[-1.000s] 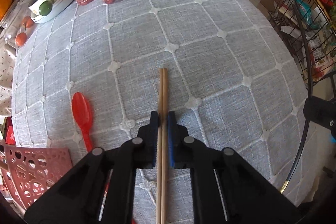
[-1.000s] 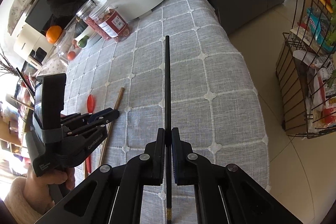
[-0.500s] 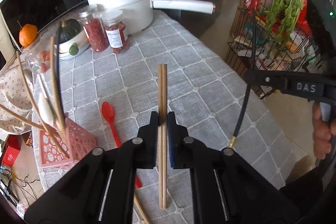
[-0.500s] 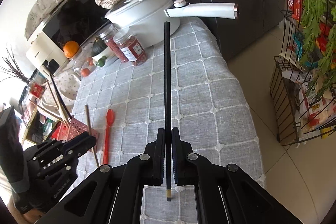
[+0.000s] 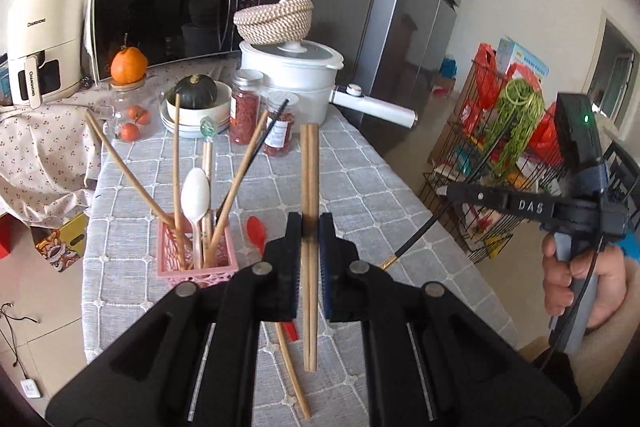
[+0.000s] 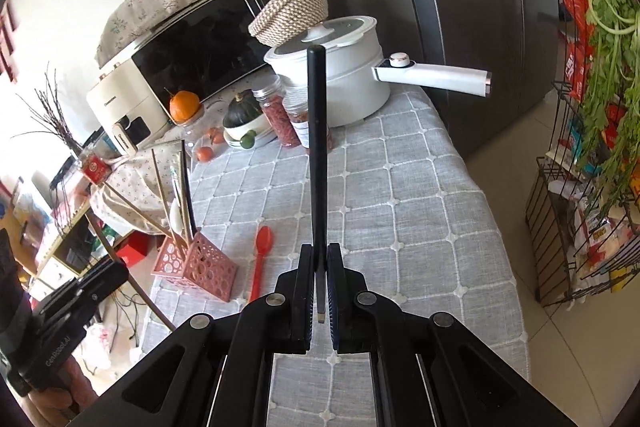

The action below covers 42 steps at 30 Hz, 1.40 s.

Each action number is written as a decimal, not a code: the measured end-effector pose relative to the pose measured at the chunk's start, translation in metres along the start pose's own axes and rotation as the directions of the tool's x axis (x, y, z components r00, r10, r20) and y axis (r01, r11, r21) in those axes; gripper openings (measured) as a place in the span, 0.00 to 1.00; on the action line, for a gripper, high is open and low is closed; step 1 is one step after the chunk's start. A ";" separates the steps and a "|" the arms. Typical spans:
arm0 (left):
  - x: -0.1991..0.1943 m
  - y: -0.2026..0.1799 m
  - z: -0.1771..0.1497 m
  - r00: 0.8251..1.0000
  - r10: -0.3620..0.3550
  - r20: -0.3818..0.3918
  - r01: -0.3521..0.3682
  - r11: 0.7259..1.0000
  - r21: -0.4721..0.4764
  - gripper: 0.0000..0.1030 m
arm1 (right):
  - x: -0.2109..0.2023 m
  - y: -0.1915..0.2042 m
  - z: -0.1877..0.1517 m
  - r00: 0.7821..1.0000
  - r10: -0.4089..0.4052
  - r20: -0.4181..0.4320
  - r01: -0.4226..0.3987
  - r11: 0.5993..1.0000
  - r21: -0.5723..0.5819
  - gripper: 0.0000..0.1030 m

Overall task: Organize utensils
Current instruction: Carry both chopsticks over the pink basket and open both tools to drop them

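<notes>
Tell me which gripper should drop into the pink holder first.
Left, probably. The left gripper, shut on wooden chopsticks, has the pink holder just beside its fingers. The right gripper, shut on a black chopstick, sees the holder farther off to its side, past the red spoon.

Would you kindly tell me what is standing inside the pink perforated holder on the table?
The pink holder holds several wooden chopsticks, one black chopstick and a white plastic spoon, all leaning outward. Their lower ends are hidden by the holder's walls, so anything lying at the bottom cannot be seen.
</notes>
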<state>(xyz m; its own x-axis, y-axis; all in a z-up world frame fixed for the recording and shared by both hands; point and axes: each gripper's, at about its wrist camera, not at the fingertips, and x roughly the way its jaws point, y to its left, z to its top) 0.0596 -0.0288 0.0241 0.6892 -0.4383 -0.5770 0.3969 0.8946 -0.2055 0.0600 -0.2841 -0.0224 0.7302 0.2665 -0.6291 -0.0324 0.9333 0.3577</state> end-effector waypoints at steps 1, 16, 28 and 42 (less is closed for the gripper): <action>-0.006 0.004 0.003 1.000 0.000 0.031 0.001 1.000 -0.007 0.09 | 0.001 0.005 0.000 1.000 0.008 0.001 -0.008 1.000 -0.007 0.06; -0.052 0.068 0.032 0.948 0.070 0.310 -0.009 0.981 -0.192 0.09 | 0.000 0.084 0.021 0.982 0.182 0.052 -0.174 0.977 -0.126 0.06; -0.029 0.064 0.033 0.917 0.219 0.333 -0.195 0.975 -0.105 0.09 | 0.005 0.121 0.035 0.959 0.265 0.102 -0.250 0.958 -0.141 0.06; 0.026 0.082 0.027 0.948 0.249 0.196 -0.238 0.968 -0.080 0.09 | 0.065 0.137 0.031 0.971 0.237 -0.011 -0.236 0.963 -0.133 0.06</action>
<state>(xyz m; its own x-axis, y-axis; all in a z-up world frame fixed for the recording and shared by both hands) 0.1267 0.0304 0.0134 0.8713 -0.2097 -0.4437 0.1718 0.9772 -0.1246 0.1243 -0.1466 0.0070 0.6939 0.4828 -0.5343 -0.2946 0.8674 0.4011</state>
